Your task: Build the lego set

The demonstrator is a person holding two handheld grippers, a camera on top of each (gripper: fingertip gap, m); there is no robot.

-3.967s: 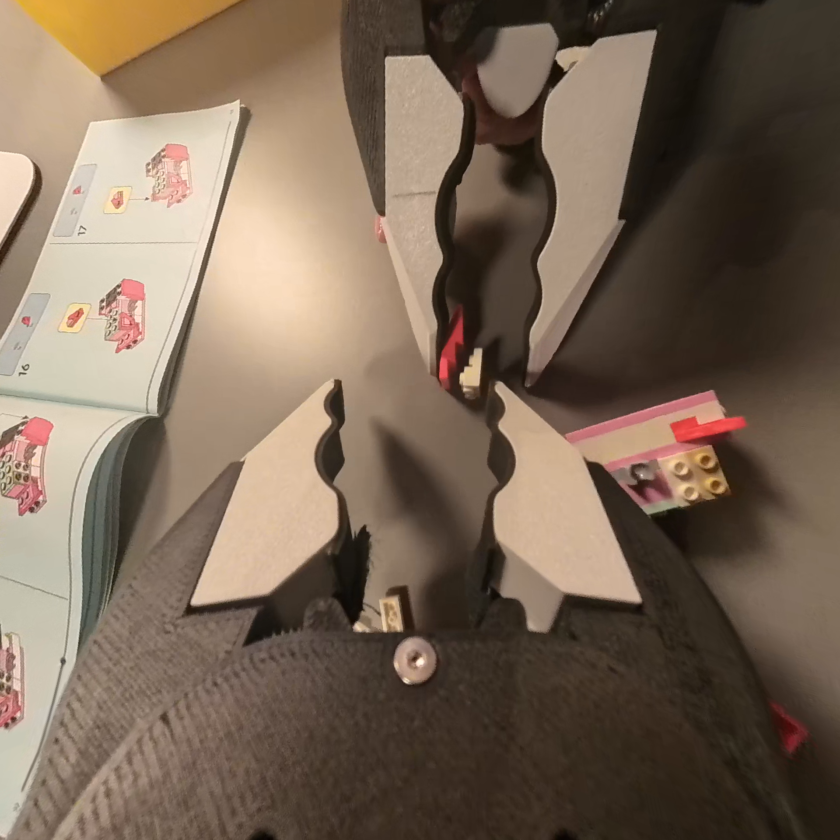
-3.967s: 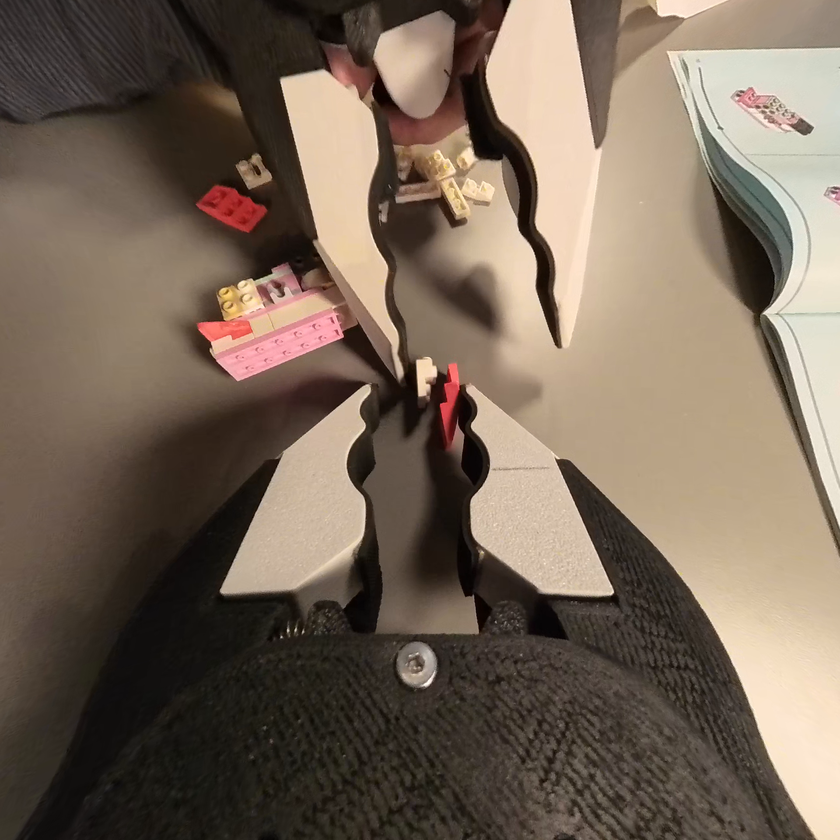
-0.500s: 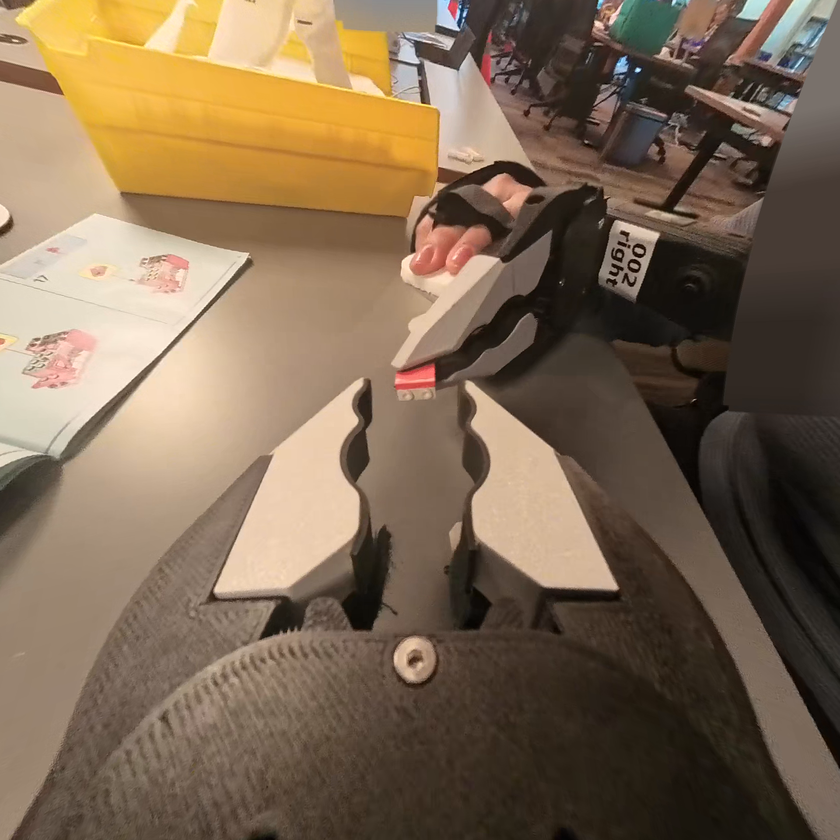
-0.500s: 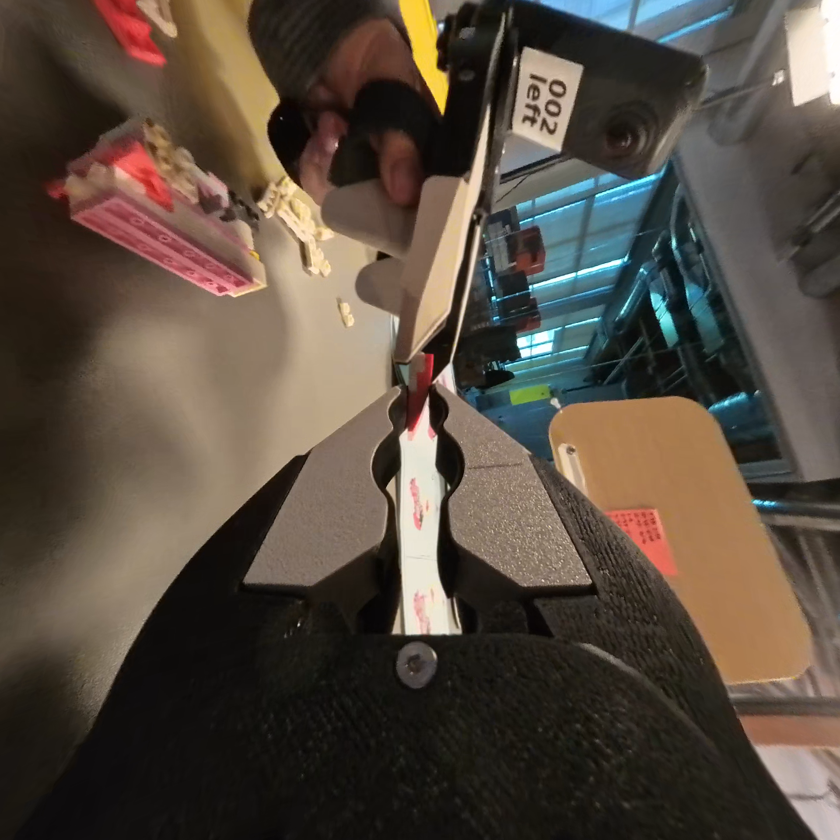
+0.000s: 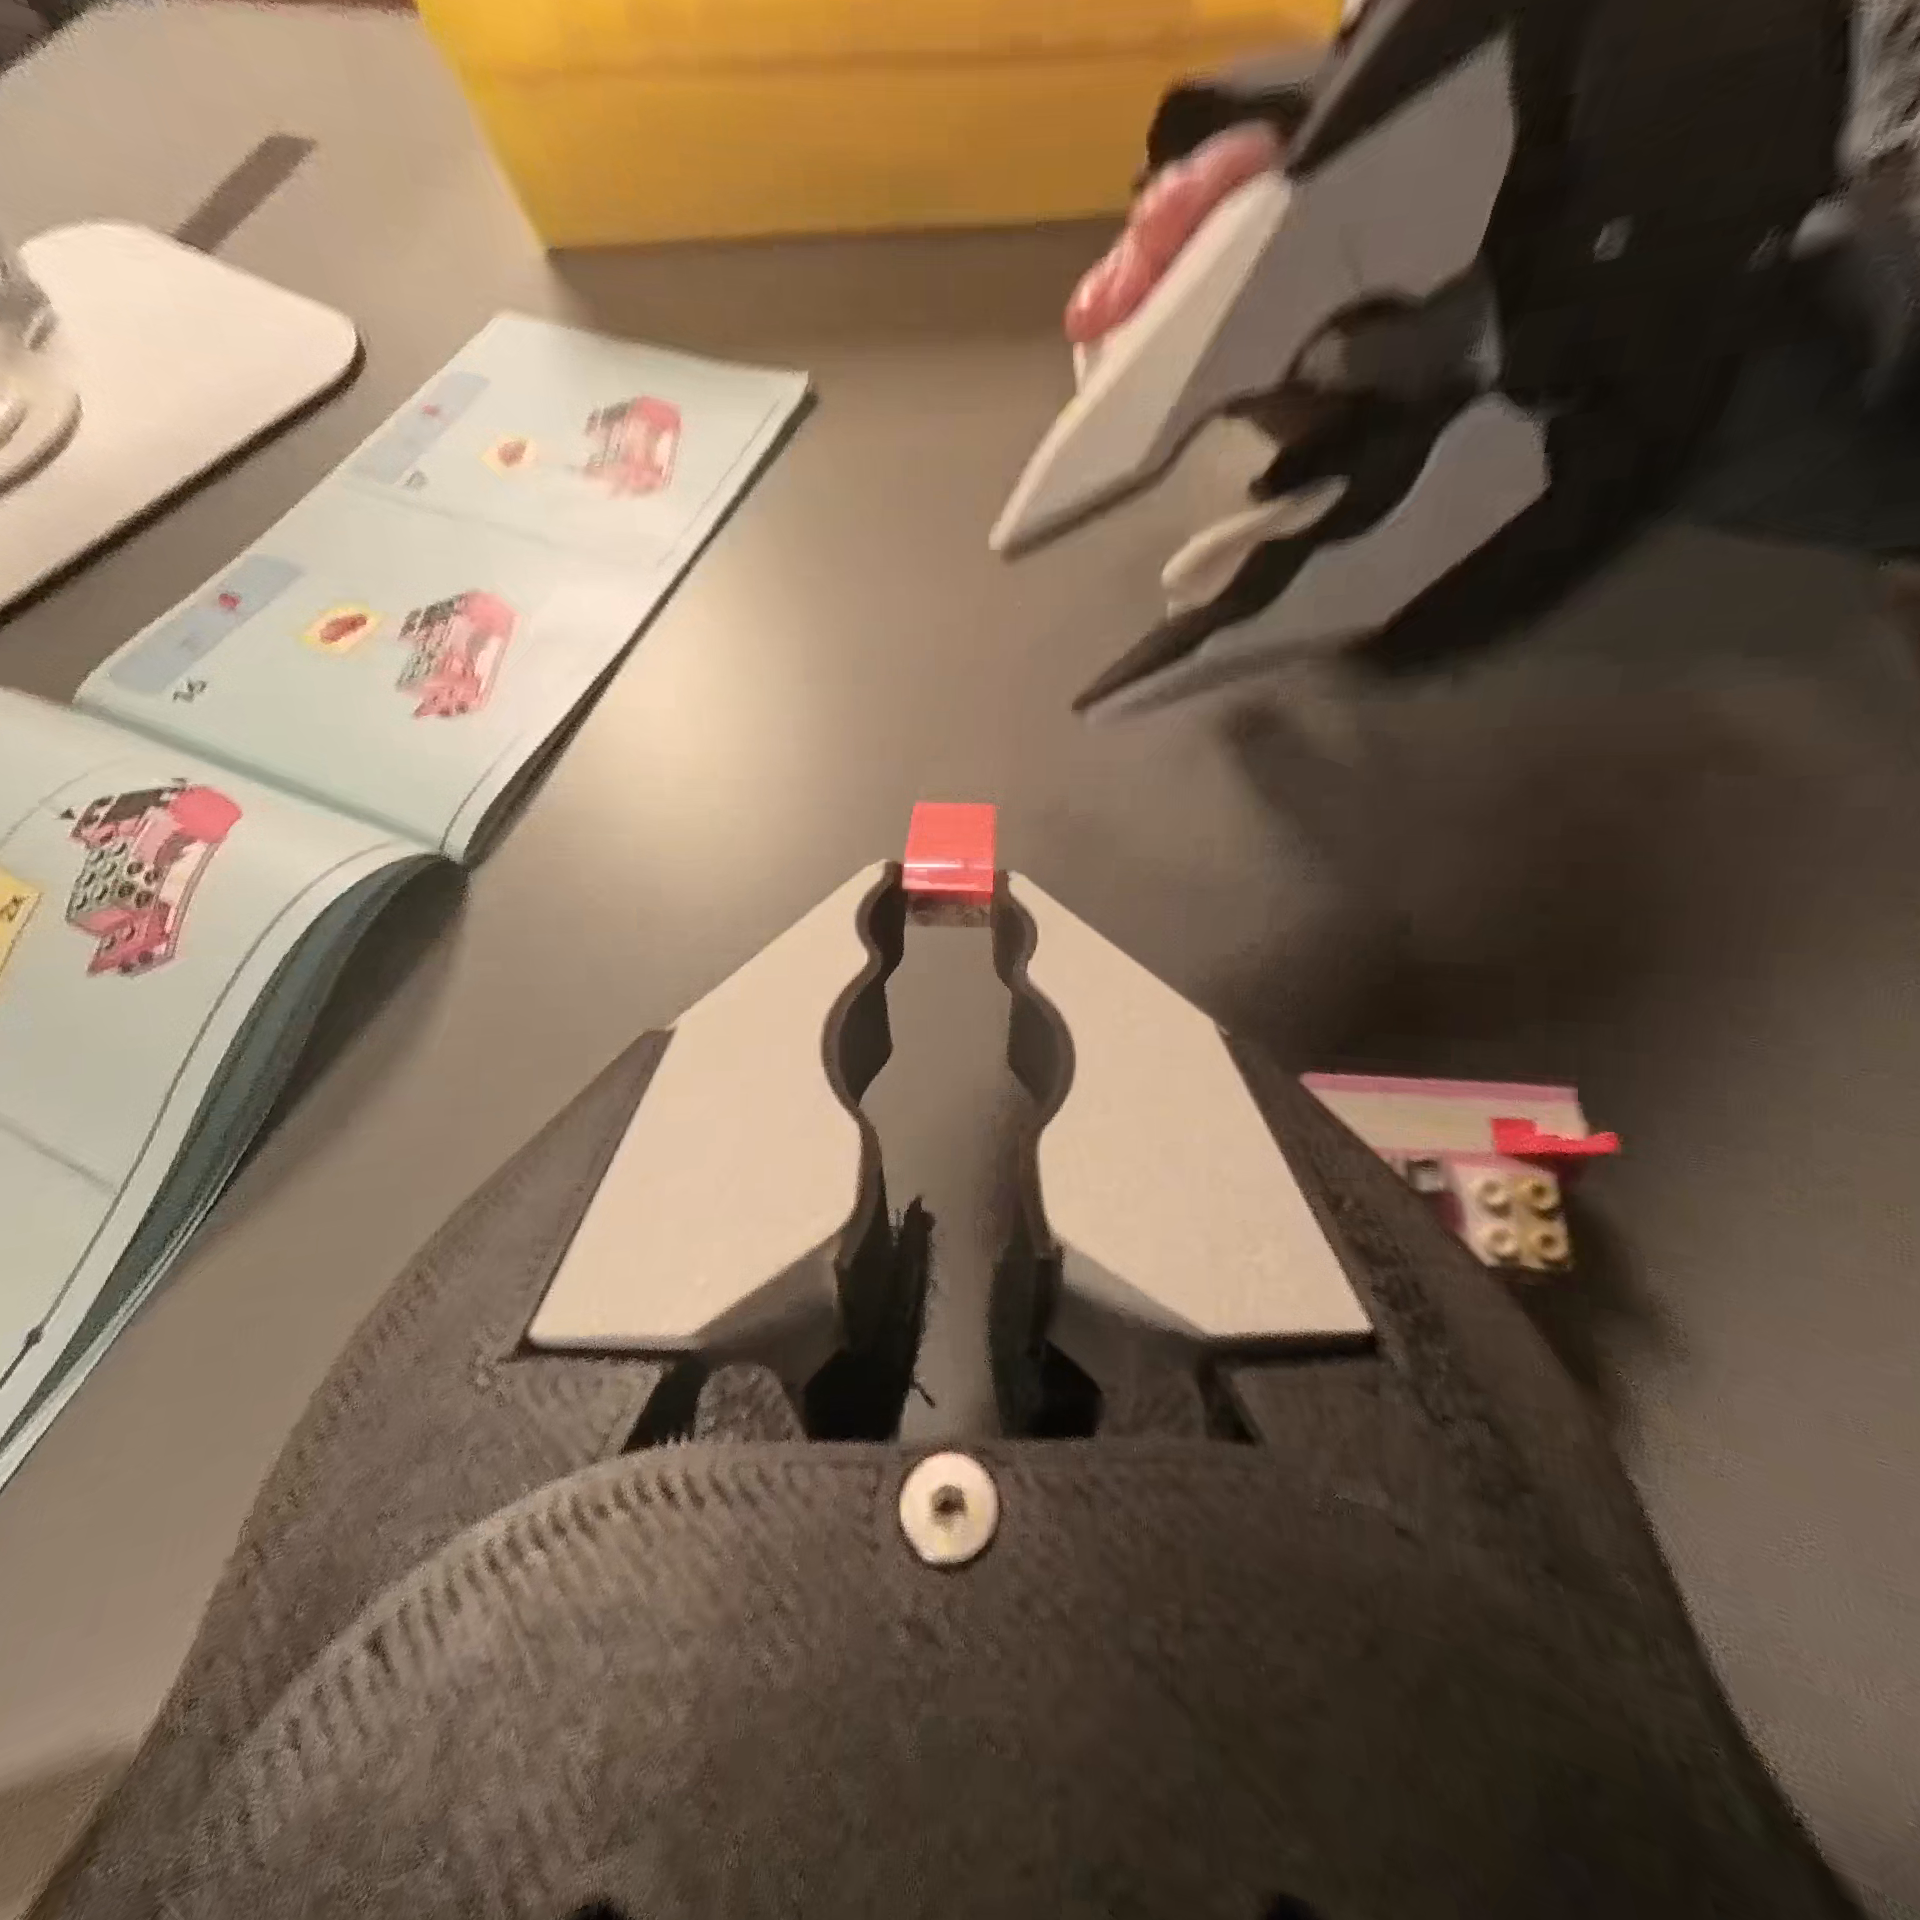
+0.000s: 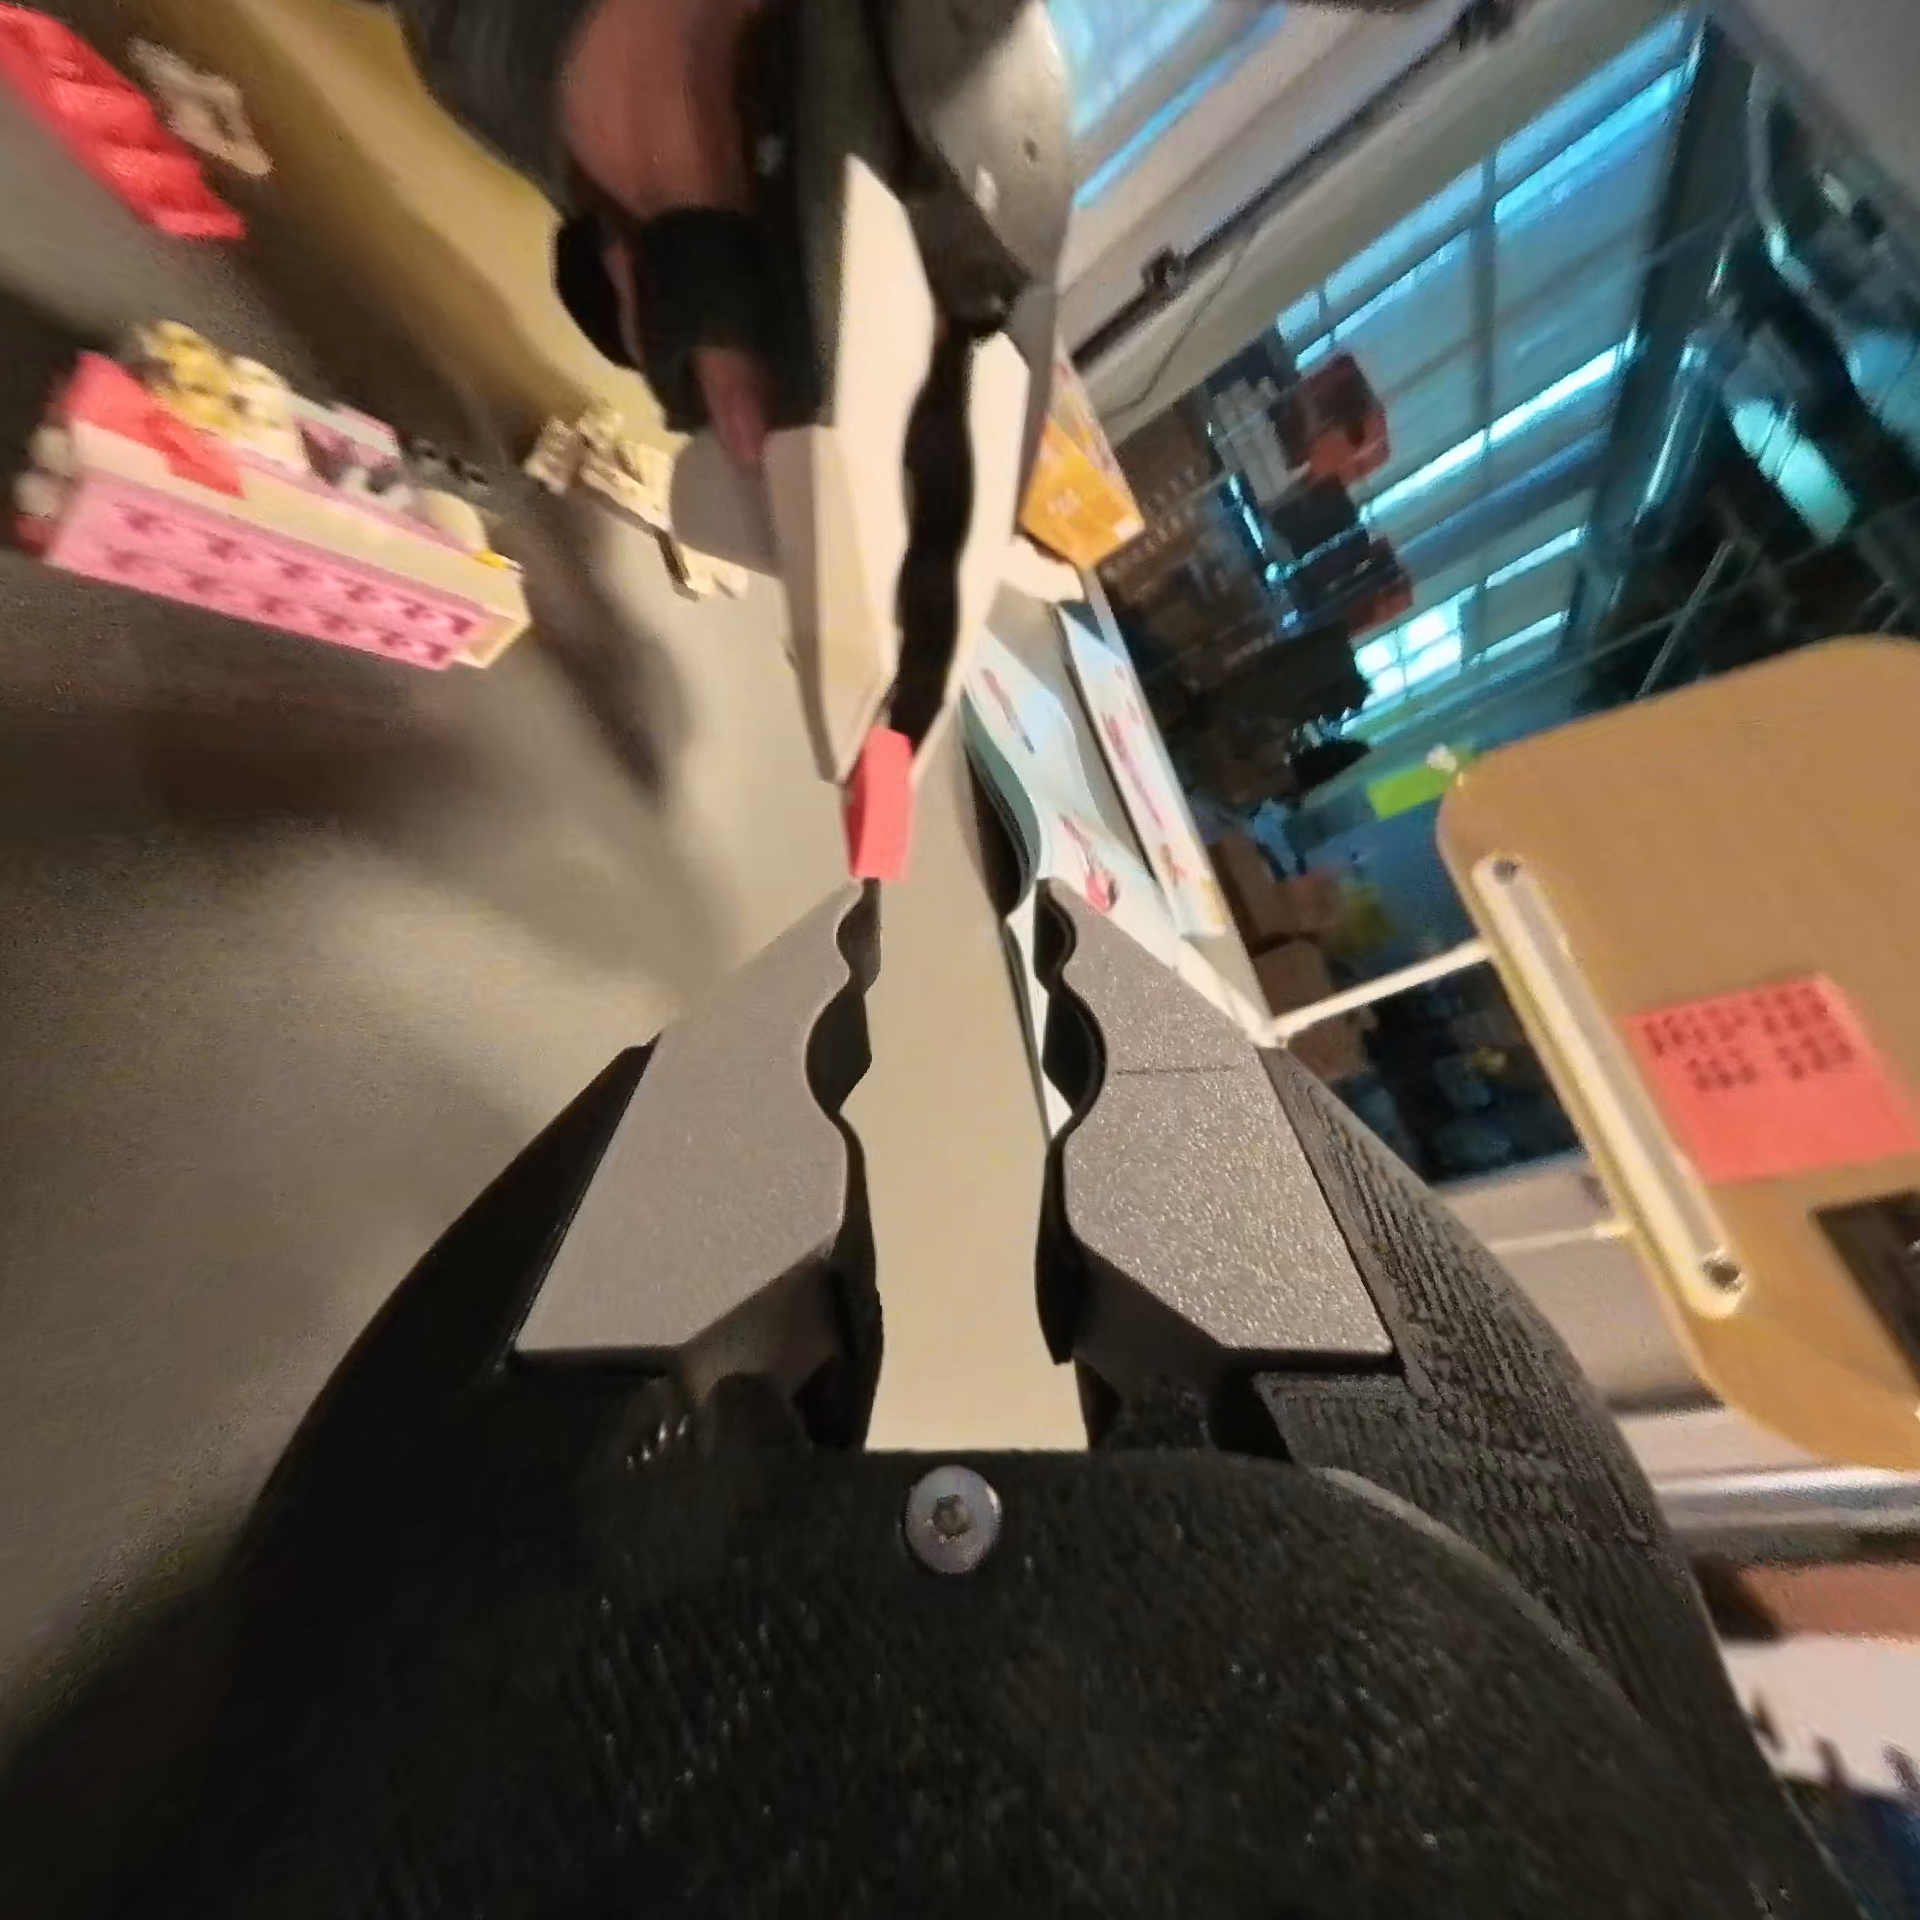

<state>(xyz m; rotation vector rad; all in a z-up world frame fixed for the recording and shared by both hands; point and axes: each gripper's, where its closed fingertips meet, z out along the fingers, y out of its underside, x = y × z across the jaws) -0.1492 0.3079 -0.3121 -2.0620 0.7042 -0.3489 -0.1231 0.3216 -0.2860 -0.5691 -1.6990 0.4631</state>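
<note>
Left wrist view — red brick [image 5: 949,861] between tongs' tips

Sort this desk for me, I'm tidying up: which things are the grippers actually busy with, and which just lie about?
In use:
- small red brick, pinched at the left gripper tips
- right gripper, open, nothing between its fingers

Lying about:
- pink brick assembly
- open instruction booklet
- yellow bin
- loose bricks

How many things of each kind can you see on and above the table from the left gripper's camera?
Grippers: 2, the left gripper and the right gripper
Small red brick held in the left gripper: 1
Pink brick model: 1
Open booklet: 1
Yellow bin: 1
White pad: 1
Total: 7
</note>
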